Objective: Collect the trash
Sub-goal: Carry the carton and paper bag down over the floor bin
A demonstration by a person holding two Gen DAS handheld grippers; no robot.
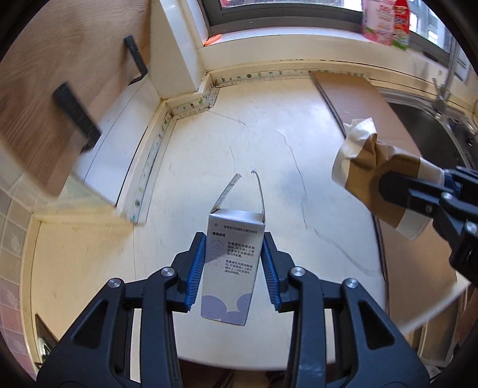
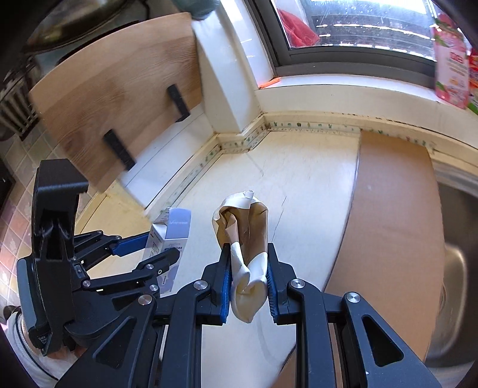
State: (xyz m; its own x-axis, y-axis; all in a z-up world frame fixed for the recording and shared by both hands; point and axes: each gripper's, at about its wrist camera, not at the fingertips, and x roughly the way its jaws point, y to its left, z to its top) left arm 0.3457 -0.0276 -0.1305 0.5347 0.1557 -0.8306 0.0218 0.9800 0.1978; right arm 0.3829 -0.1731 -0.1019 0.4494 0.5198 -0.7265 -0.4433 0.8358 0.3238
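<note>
Pads of the left gripper (image 1: 233, 268) clamp a small box (image 1: 230, 262), flaps open, above the desk (image 1: 269, 149). At its three o'clock, the right gripper (image 2: 248, 283) pinches a crumpled paper cup (image 2: 243, 238). A window (image 1: 283, 12) lies at twelve o'clock.

The left gripper (image 1: 233, 268) clamps a small carton (image 1: 231, 262) above the cracked countertop (image 1: 269, 143).

The small carton (image 1: 228, 262) bears printed Chinese text headed "使用说明"; the rest is too small.
</note>
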